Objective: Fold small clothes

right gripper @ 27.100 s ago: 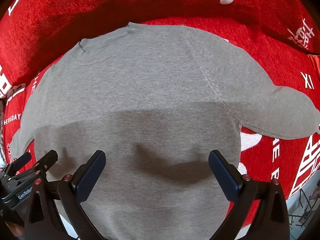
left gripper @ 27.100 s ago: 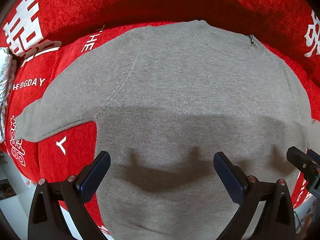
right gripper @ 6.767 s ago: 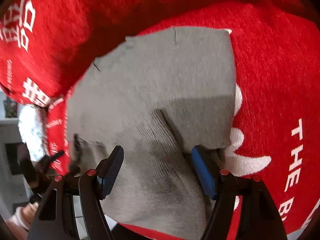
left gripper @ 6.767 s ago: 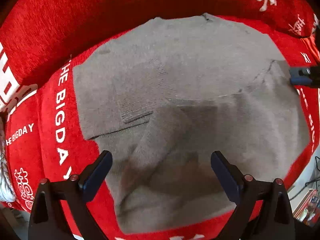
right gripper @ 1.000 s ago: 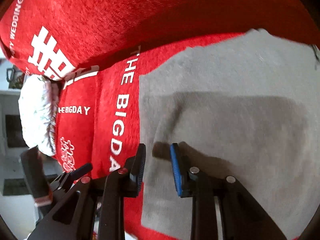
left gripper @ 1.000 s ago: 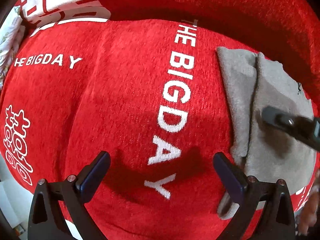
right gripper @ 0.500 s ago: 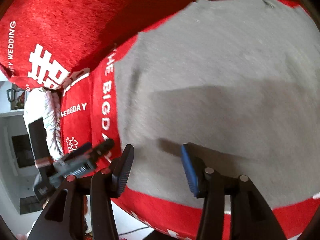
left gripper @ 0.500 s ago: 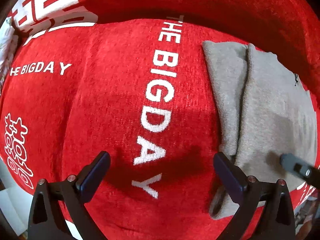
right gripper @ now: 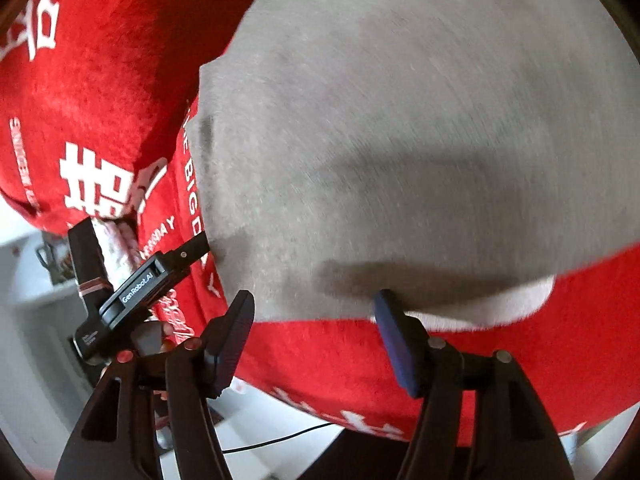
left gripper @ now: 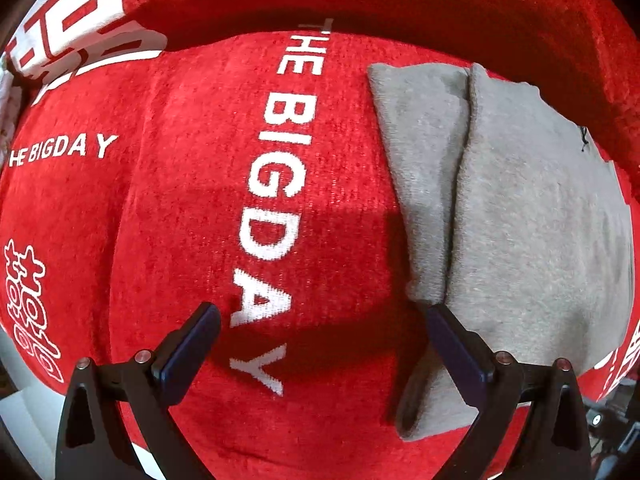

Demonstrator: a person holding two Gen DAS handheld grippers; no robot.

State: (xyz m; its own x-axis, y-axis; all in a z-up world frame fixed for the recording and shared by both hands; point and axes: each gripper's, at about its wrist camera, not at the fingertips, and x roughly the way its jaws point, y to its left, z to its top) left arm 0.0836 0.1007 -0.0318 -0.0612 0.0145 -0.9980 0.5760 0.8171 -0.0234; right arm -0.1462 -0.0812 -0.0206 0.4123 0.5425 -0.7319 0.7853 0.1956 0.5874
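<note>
Red plush fabric with white woven lettering covers the sofa seat; the pile is short and dense. The left gripper hangs over the lettering with its jaws spread wide and holding nothing. Its dark blue pads are flat and rectangular. To the right lies the grey knit sweater, folded into a compact, roughly rectangular stack with a rounded fold line running near to far along its left side. In the right wrist view, the sweater fills most of the frame, blurred. The right gripper sits at its near edge, jaws parted and empty, ribbed pads clear of the cloth.
</note>
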